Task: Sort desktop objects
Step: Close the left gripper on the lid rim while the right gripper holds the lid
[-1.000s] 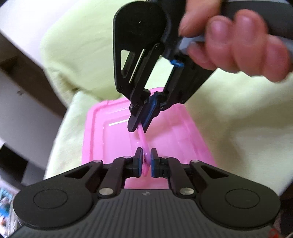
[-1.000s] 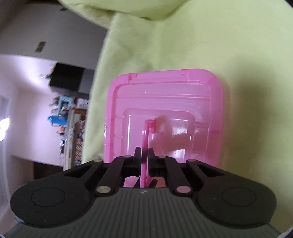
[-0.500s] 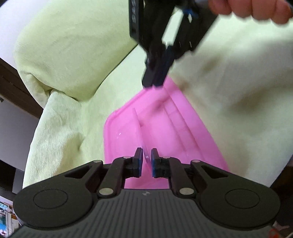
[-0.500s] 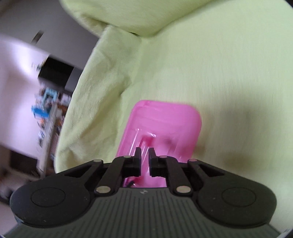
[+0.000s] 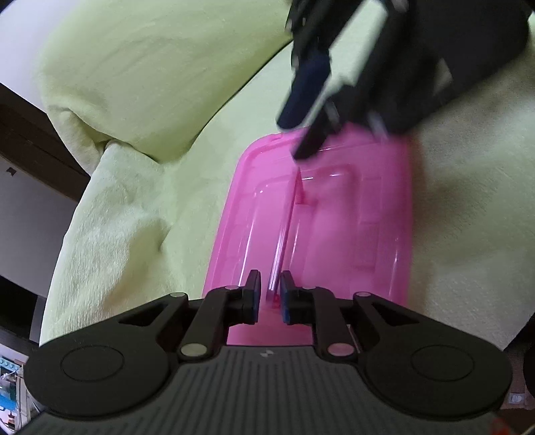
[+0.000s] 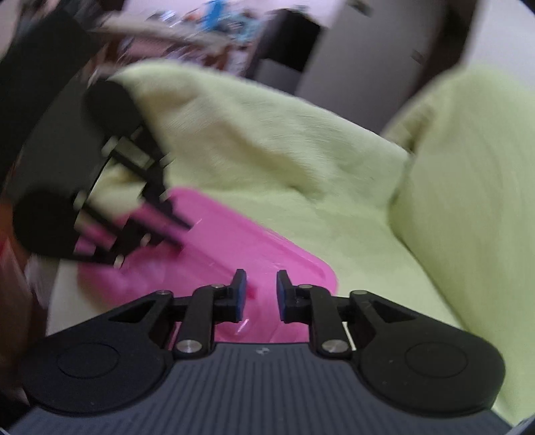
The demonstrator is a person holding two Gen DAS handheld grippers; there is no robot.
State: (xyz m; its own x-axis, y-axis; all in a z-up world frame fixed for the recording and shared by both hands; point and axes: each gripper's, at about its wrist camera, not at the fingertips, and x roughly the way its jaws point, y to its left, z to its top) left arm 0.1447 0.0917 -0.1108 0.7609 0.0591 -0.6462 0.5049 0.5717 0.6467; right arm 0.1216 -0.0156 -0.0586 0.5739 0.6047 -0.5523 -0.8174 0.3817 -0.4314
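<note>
A translucent pink box lid (image 5: pixel 351 217) lies on a light green blanket (image 5: pixel 150 83). Its thin pink handle (image 5: pixel 287 214) stands up edge-on and runs back between the fingers of my left gripper (image 5: pixel 270 297), which is shut on it. My right gripper (image 6: pixel 260 294) is open with nothing between its fingers, hovering over a corner of the lid (image 6: pixel 240 241). In the left wrist view the right gripper (image 5: pixel 296 137) is a blur above the lid's far edge. In the right wrist view the left gripper (image 6: pixel 174 234) is blurred at the left, over the lid.
The green blanket (image 6: pixel 301 150) covers padded cushions that rise behind and beside the lid. Dark furniture (image 6: pixel 284 40) and a cluttered shelf (image 6: pixel 214 20) stand beyond the blanket. A cushion fold (image 5: pixel 110 147) lies left of the lid.
My right gripper has let go of the handle, opened, lifted and swung round to face the other way. The left gripper keeps hold of the handle, and the lid sits lower against the blanket.
</note>
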